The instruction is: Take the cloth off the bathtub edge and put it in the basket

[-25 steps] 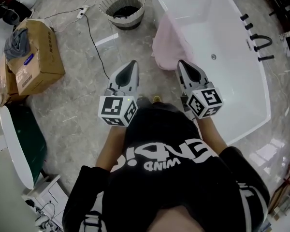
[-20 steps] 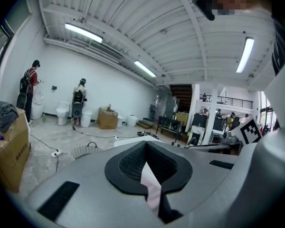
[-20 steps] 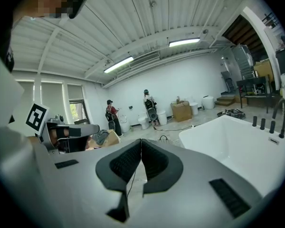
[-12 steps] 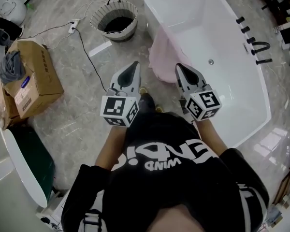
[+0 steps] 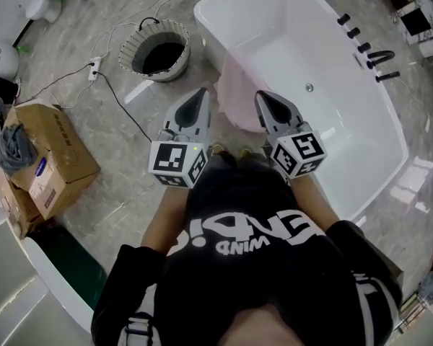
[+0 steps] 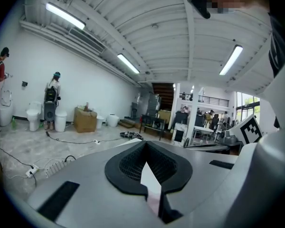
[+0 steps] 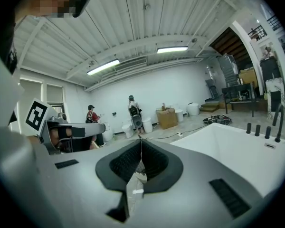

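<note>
A pink cloth (image 5: 236,92) hangs over the near left edge of the white bathtub (image 5: 325,128). The round woven basket (image 5: 156,49) stands on the floor left of the tub's corner, its dark inside showing. My left gripper (image 5: 200,92) is shut and holds nothing; its tip is just left of the cloth, over the floor. My right gripper (image 5: 260,95) is shut and holds nothing too, its tip at the cloth's right side over the tub rim. In the left gripper view the jaws (image 6: 145,144) meet at the tip. The right gripper view shows the right gripper (image 7: 141,141) with its jaws together, the tub to the right.
A cardboard box (image 5: 54,171) with a grey rag (image 5: 11,146) on it sits on the floor at the left. A black cable (image 5: 119,99) and a power strip (image 5: 94,68) lie near the basket. Black taps (image 5: 364,47) line the tub's far rim. Two people (image 7: 133,110) stand by the far wall.
Both grippers have come closer to the tub, and their tips now flank the pink cloth. The basket and the box have slid left and down in the head view. Both stay shut.
</note>
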The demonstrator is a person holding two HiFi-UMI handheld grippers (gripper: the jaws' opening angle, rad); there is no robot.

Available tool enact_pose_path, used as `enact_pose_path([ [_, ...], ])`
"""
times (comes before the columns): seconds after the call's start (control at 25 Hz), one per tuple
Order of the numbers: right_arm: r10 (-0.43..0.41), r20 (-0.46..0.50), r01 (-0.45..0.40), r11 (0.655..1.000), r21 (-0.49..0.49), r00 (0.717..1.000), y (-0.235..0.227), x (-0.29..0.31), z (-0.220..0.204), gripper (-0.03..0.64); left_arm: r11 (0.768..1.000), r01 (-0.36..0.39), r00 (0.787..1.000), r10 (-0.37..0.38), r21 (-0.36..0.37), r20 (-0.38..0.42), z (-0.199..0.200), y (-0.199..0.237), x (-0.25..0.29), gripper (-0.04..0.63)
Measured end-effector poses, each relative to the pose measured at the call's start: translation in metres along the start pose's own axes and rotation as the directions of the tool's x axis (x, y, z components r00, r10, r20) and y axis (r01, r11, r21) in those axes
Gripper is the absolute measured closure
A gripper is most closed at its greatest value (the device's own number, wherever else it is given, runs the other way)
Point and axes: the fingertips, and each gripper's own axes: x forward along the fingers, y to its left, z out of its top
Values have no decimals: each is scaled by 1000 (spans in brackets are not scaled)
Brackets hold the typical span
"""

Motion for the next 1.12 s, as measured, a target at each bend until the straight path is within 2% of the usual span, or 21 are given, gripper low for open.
enact_pose_path([
  [0.16,-37,3,37,999,-3,999,-17,7,4,603,1000,16,1000,-16,-7,-4,3,5,17,581],
  [0.44,-44,-26,44,999,13,999,-38,21,1,603,1000,13,1000,-14,-25,-22,-2,11,43,581],
  [0.76,-51,-91,55,998,40,995,-74,53,-40,603,999,19,995,-24,-48,-95,-48,23,88,581],
  [1.12,-81,-108,87,995,46,991,-102,73,-75,603,996,43,992,-52,-72,-118,-86,24,130,581],
])
